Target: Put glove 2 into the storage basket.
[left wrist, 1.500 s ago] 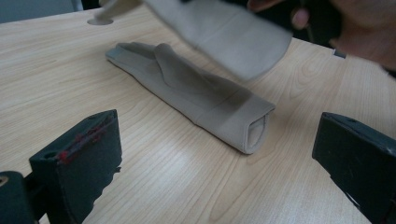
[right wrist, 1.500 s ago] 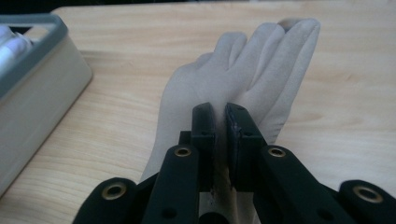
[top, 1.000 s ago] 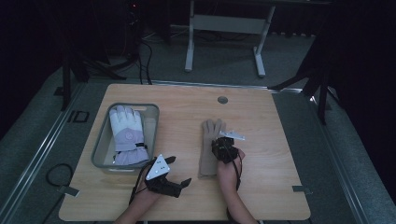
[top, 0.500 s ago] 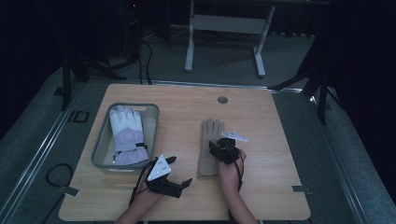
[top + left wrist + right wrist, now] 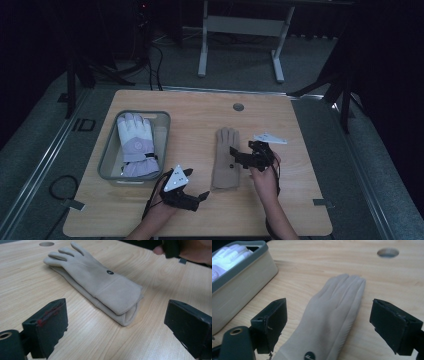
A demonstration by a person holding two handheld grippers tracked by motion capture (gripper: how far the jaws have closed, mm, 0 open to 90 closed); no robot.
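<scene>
A tan suede glove (image 5: 225, 160) lies flat on the wooden table, fingers pointing away from me. My right gripper (image 5: 239, 156) hovers just over its right edge. Its jaws have just been opening and now stand wide, with the glove (image 5: 332, 322) lying below and between them, untouched by the pads. My left gripper (image 5: 199, 196) is open near the table's front, aimed at the glove's cuff (image 5: 122, 297) and a short way off it. A white and lavender ski glove (image 5: 136, 143) lies in the grey bin (image 5: 106, 162).
The bin (image 5: 242, 287) stands at the table's left, close beside the tan glove. A round cable hole (image 5: 238, 107) sits near the far edge. A desk frame stands on the floor beyond the table. The person's right hand (image 5: 195, 250) shows past the glove.
The right gripper's jaws went from shut on the tan glove to wide open, and the hand rose and drew slightly right. The glove stays flat. The left gripper has not moved.
</scene>
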